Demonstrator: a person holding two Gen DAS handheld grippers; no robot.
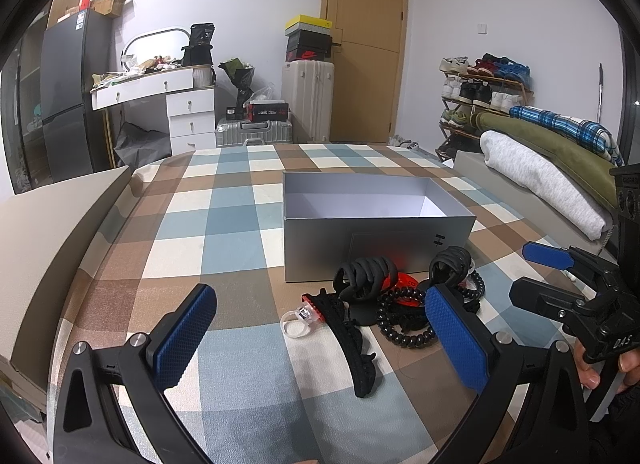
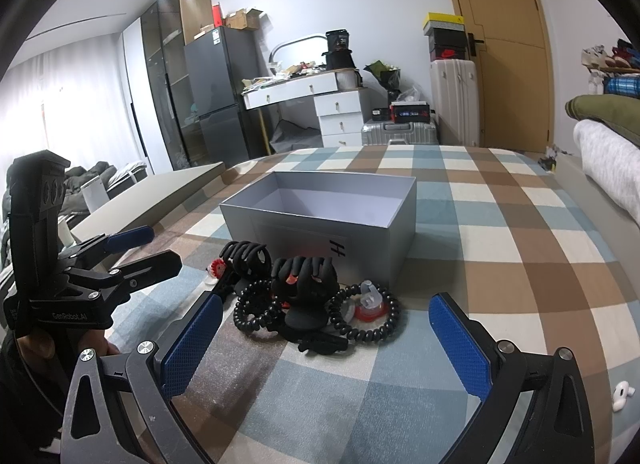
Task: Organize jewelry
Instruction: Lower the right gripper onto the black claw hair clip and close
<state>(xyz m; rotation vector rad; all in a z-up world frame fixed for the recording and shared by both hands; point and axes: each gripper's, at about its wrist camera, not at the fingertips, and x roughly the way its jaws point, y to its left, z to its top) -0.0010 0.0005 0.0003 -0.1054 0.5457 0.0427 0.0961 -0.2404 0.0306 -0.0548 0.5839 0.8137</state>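
Hair accessories (image 1: 384,304) heaped before grey box (image 1: 376,220), seemingly empty.

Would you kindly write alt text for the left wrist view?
A pile of black hair claws, coiled hair ties and a clear ring lies on a checked bedspread before an open, empty grey box. The open left gripper frames the pile; the right gripper is at the right.

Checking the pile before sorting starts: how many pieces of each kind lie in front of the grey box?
Black claw clips: 2
Black spiral hair ties: 2
Long black clip: 1
Clear-and-red rings: 2
Red piece, partly hidden under the clips: 1
Total: 8
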